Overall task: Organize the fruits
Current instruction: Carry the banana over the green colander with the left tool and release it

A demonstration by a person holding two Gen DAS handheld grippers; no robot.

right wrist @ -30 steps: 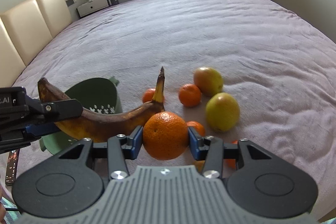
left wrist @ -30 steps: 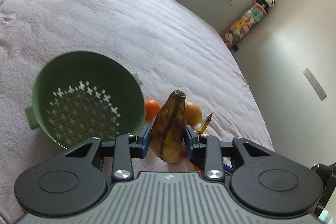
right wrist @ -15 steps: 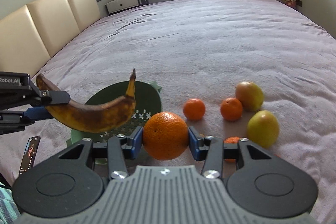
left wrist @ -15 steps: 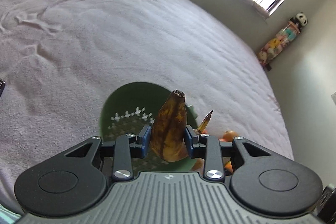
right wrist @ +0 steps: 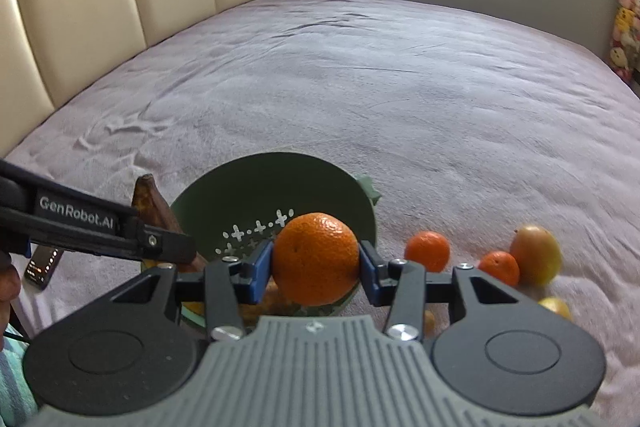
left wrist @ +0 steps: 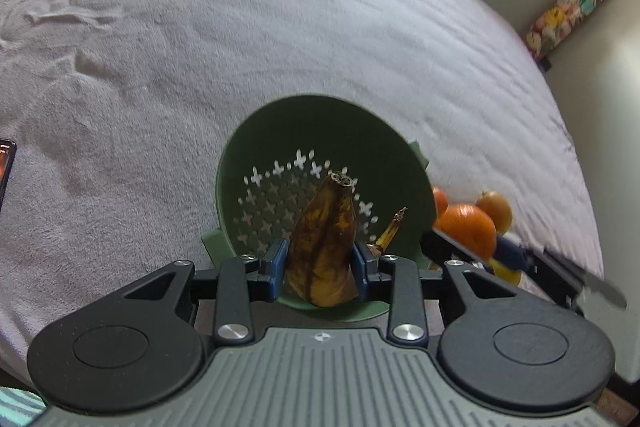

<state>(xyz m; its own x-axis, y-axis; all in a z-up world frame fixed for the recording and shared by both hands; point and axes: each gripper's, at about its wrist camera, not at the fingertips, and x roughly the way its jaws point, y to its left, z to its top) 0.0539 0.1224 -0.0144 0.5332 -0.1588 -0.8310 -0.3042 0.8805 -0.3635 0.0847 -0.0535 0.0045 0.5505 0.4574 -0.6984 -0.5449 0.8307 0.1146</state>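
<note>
Both of your loads have come over the green colander (left wrist: 280, 131) in the last moment. Your left hand-held gripper (left wrist: 320, 263) is clamped on the brown, overripe banana (left wrist: 324, 251), which a second ago hung beside the colander and now sits in front of its perforated bottom, stem end up. Your right hand-held gripper (right wrist: 316, 263) is clamped on the large orange (right wrist: 316, 259), and it has swung away from the loose fruit on the bed (right wrist: 360, 75) so that the orange now hangs just at the colander's (right wrist: 280, 183) near rim.

That puts you, as I judge it, at the drop for both pieces. Neither is resting in the colander yet. The banana is long, so lower it before letting go, or its end may catch the rim.

Two mandarins (right wrist: 427, 251) and a yellow-red apple (right wrist: 536, 254) are lying on the bed to the right, waiting their turn.
</note>
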